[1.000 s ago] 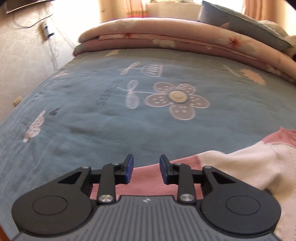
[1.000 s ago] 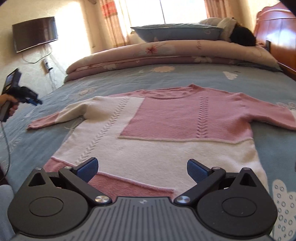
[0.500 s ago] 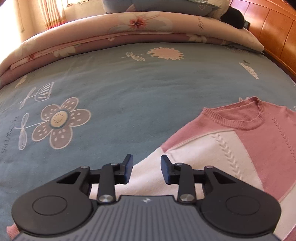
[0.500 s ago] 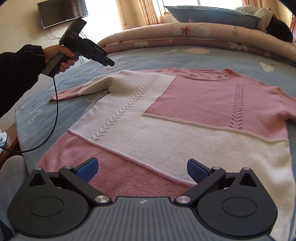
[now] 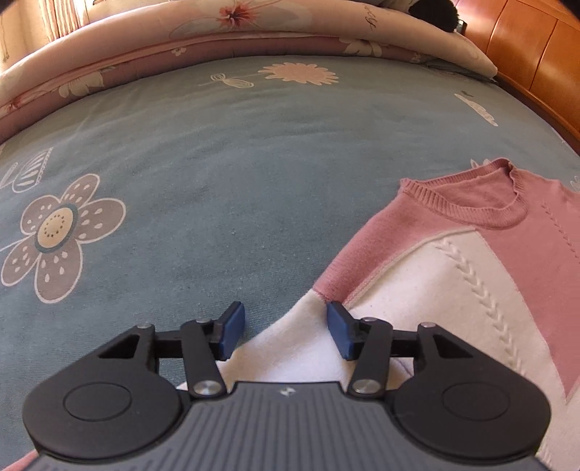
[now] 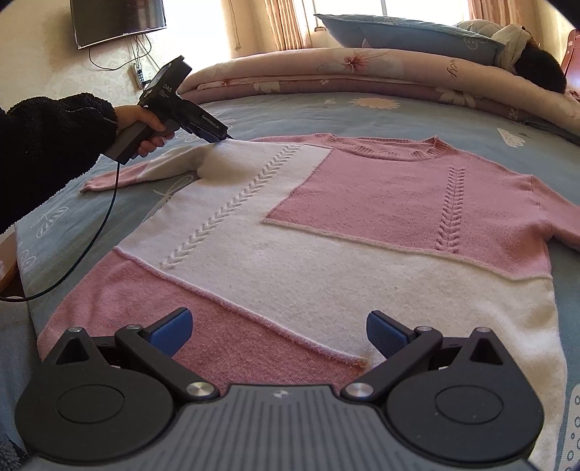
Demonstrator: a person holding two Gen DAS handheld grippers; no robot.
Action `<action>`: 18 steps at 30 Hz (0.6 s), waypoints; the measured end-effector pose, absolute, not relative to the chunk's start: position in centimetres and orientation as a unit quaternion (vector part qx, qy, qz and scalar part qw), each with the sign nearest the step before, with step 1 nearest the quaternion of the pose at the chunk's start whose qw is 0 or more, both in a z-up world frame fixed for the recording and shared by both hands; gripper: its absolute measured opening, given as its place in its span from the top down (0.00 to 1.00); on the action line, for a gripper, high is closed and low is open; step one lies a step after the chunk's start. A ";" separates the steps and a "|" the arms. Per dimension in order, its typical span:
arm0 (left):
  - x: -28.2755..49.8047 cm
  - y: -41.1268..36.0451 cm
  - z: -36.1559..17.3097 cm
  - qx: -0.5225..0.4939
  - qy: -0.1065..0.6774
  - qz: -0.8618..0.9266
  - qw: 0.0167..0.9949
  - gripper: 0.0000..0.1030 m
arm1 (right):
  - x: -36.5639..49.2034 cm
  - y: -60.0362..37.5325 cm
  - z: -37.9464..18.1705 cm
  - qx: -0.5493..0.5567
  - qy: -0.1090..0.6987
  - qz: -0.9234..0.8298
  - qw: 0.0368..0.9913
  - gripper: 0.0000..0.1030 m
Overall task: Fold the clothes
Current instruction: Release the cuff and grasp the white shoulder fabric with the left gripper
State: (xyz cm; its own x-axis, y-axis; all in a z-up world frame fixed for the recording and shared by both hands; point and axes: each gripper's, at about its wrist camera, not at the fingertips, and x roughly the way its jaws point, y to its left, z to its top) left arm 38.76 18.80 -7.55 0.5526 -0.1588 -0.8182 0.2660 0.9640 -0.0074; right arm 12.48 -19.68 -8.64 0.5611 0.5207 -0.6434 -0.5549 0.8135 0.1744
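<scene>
A pink and white knit sweater (image 6: 326,224) lies flat, front up, on the blue bed cover, collar toward the headboard and both sleeves spread out. My left gripper (image 5: 285,331) is open and sits low over the sweater's left shoulder (image 5: 362,268), its jaws on either side of the white fabric there. In the right wrist view the left gripper (image 6: 223,139) touches that shoulder, held by a hand in a black sleeve. My right gripper (image 6: 279,331) is wide open and empty, just above the sweater's pink bottom hem (image 6: 253,347).
The blue flower-print bed cover (image 5: 217,163) spreads all around. A folded pink quilt (image 6: 362,72) and a blue pillow (image 6: 398,32) lie at the head. A wooden headboard (image 5: 536,54) stands at right. A dark-haired person (image 6: 540,69) lies by the pillow. A cable (image 6: 90,246) hangs off the bed's left edge.
My left gripper has swung right from the sleeve cuff to the sweater's left shoulder and opened wider. My right gripper has shifted slightly left along the bottom hem, still open.
</scene>
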 end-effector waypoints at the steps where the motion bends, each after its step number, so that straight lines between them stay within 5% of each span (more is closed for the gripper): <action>1: 38.5 18.6 -7.6 0.067 0.459 -0.131 0.876 0.60 | 12.5 -19.7 -8.7 -0.025 0.357 0.304 0.883 0.00; 6: 37.7 16.9 -7.3 0.110 0.450 -0.135 0.876 0.93 | 12.5 -19.5 -9.0 -0.033 0.358 0.299 0.884 0.00; 14: 40.3 15.9 -7.3 0.114 0.418 -0.068 0.898 0.94 | 12.6 -19.8 -8.9 -0.027 0.355 0.293 0.887 0.00; 18: 40.0 16.5 -7.9 0.083 0.416 -0.051 0.904 0.85 | 12.5 -19.8 -8.8 -0.027 0.356 0.291 0.888 0.00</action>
